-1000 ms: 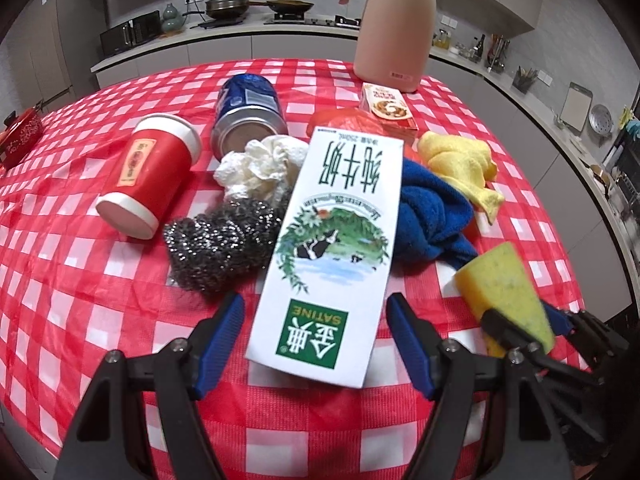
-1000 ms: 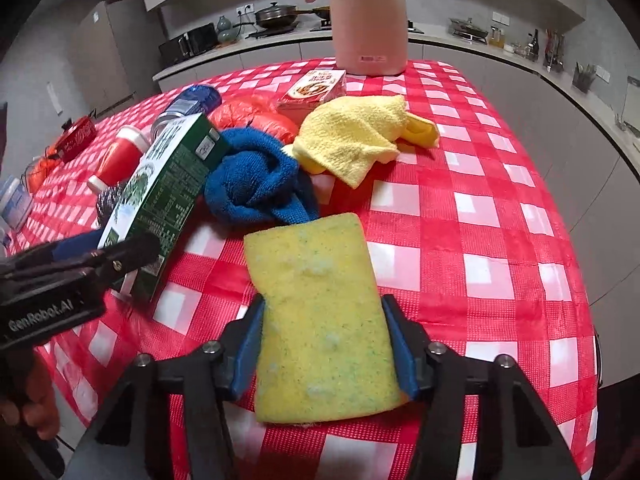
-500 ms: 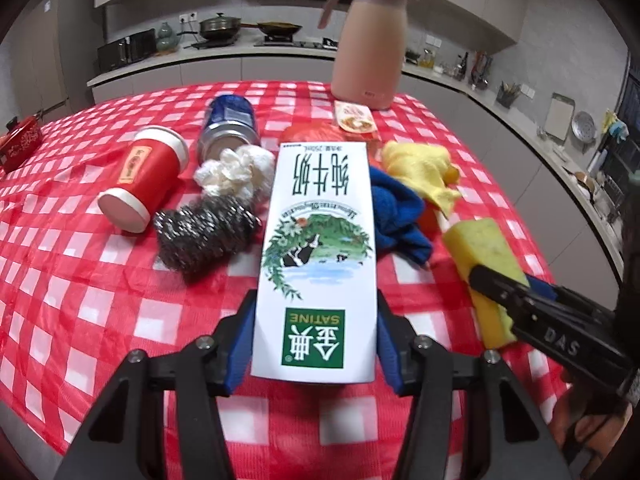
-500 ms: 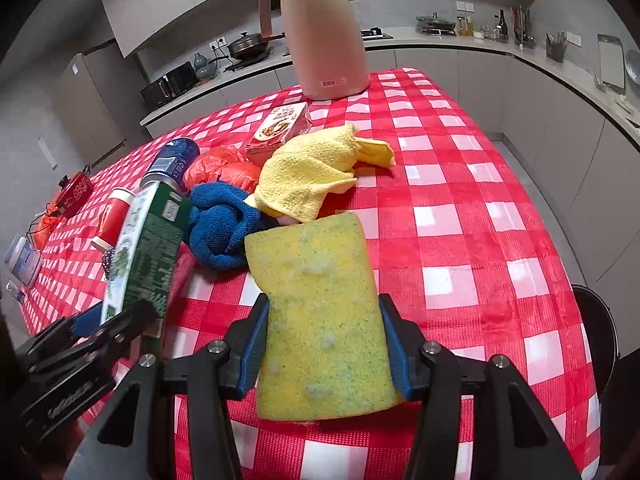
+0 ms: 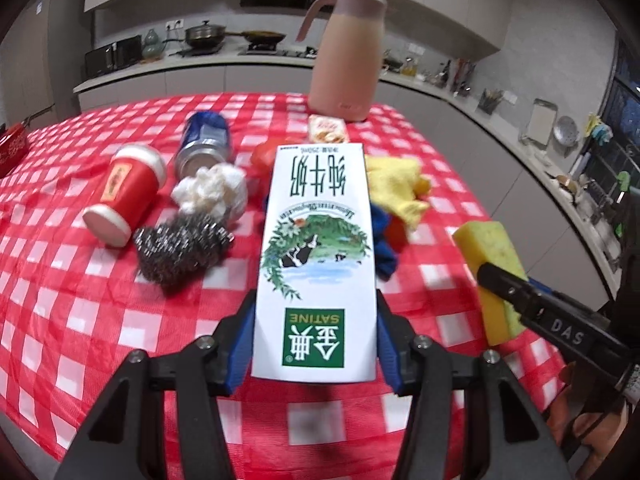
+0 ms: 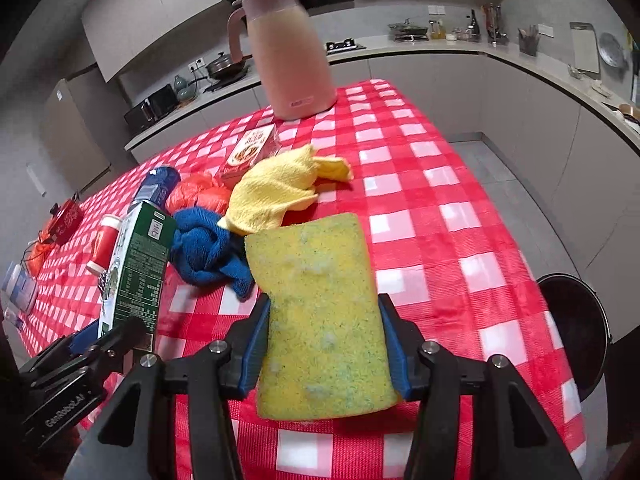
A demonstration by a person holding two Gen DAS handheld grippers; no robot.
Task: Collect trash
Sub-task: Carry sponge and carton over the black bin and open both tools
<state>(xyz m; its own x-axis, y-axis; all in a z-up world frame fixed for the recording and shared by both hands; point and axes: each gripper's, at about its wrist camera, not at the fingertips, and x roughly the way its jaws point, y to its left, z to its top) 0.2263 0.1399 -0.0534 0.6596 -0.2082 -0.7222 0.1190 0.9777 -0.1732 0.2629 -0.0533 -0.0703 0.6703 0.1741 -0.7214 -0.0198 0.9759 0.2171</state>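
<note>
A white and green milk carton (image 5: 316, 240) is clamped between the blue pads of my left gripper (image 5: 316, 344) and held off the red checked tablecloth (image 5: 60, 300). My right gripper (image 6: 324, 340) is shut on a yellow sponge (image 6: 320, 300), also held above the table. The sponge (image 5: 492, 256) shows at the right of the left wrist view, and the carton (image 6: 136, 264) at the left of the right wrist view. Both held things point away from me.
On the cloth lie a red cup (image 5: 124, 196), a blue can (image 5: 204, 144), a white tissue wad (image 5: 212, 192), steel wool (image 5: 180, 252), an orange bag (image 6: 200, 196), yellow cloth (image 6: 276, 196), blue cloth (image 6: 204, 252) and a small box (image 6: 252, 152). A pink jug (image 5: 348, 56) stands behind. A black bin (image 6: 576, 320) sits right of the table.
My left gripper closed from open onto the milk carton and lifted it. The right gripper rose with the sponge and rolled a little; the table looks farther off in both views.
</note>
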